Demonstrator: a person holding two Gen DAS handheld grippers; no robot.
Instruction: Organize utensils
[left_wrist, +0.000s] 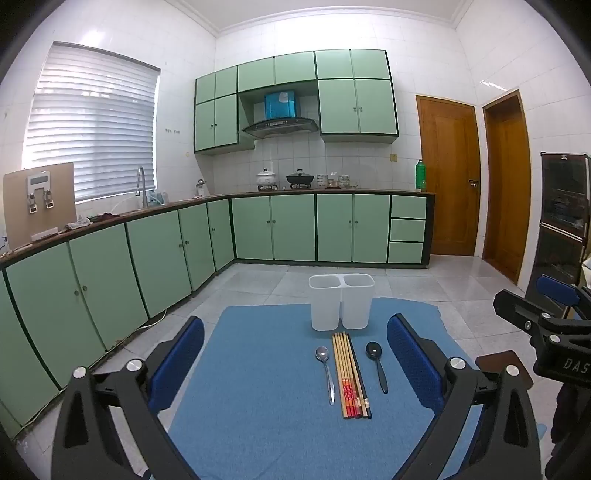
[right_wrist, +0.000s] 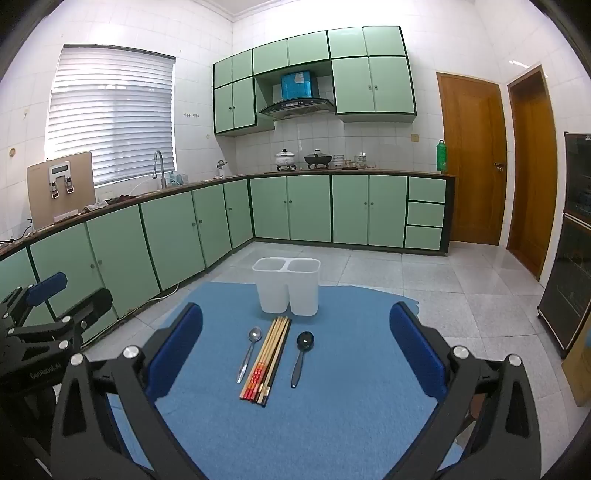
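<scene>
Both grippers, left gripper (left_wrist: 295, 363) and right gripper (right_wrist: 295, 354), hover spread wide, empty, above bundled chopsticks (left_wrist: 350, 373) beside a two-compartment holder (left_wrist: 341, 302); grabbing several could scatter them

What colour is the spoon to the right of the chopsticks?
Black spoon; clearest in the right wrist view.
</scene>
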